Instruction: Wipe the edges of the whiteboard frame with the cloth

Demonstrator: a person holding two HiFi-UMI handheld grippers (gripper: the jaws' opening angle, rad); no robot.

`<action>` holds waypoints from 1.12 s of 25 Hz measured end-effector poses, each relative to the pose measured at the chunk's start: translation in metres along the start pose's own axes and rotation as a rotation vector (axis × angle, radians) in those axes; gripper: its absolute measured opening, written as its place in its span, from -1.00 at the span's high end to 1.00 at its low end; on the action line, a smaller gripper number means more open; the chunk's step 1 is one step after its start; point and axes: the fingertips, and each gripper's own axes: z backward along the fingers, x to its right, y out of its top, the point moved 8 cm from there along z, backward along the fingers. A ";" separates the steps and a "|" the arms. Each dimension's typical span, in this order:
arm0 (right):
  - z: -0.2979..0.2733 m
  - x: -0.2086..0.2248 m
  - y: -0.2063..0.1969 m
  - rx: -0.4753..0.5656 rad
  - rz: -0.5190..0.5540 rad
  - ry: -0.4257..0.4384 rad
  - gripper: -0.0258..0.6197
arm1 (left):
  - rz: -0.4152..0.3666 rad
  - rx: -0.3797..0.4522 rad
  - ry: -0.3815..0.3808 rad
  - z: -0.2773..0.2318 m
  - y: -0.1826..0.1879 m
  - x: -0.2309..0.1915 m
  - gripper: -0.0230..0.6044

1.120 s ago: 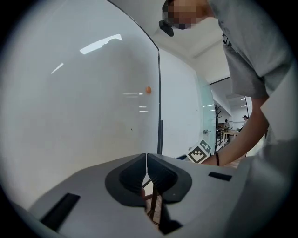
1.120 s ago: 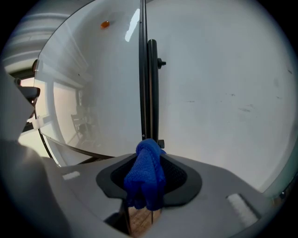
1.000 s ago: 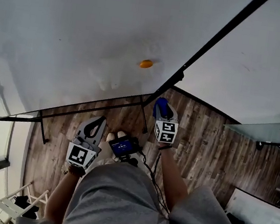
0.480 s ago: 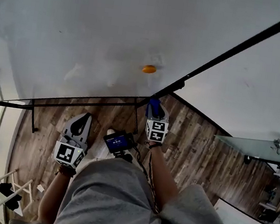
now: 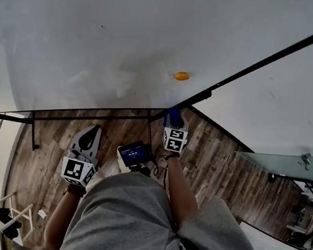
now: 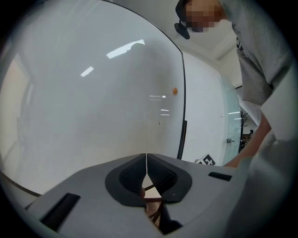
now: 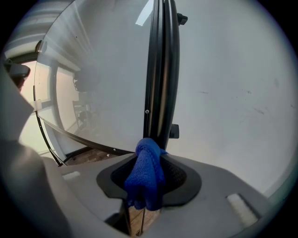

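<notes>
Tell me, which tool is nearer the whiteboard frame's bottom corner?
Right. The right tool, gripping the blue cloth, sits at that corner; the left tool, shut and empty, hangs away to its left.

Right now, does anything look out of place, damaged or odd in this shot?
Nothing looks damaged or askew. The only stray item is a small orange blob stuck on the whiteboard, with faint smudges left of it. The right gripper holds the blue cloth at the black frame; the left gripper is shut and empty.

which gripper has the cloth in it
The right gripper: a blue cloth is pinched in its jaws by the black frame. The left gripper is shut, empty.
</notes>
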 end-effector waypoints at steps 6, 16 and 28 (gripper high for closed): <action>-0.008 -0.002 -0.002 -0.028 -0.026 -0.017 0.47 | -0.019 0.038 0.012 0.001 0.005 -0.016 0.88; -0.014 -0.004 -0.007 -0.077 -0.072 0.061 0.48 | -0.021 0.051 0.018 -0.006 0.004 -0.016 0.89; -0.021 -0.015 0.003 -0.072 -0.024 0.101 0.49 | -0.028 0.026 0.033 -0.005 0.002 -0.013 0.89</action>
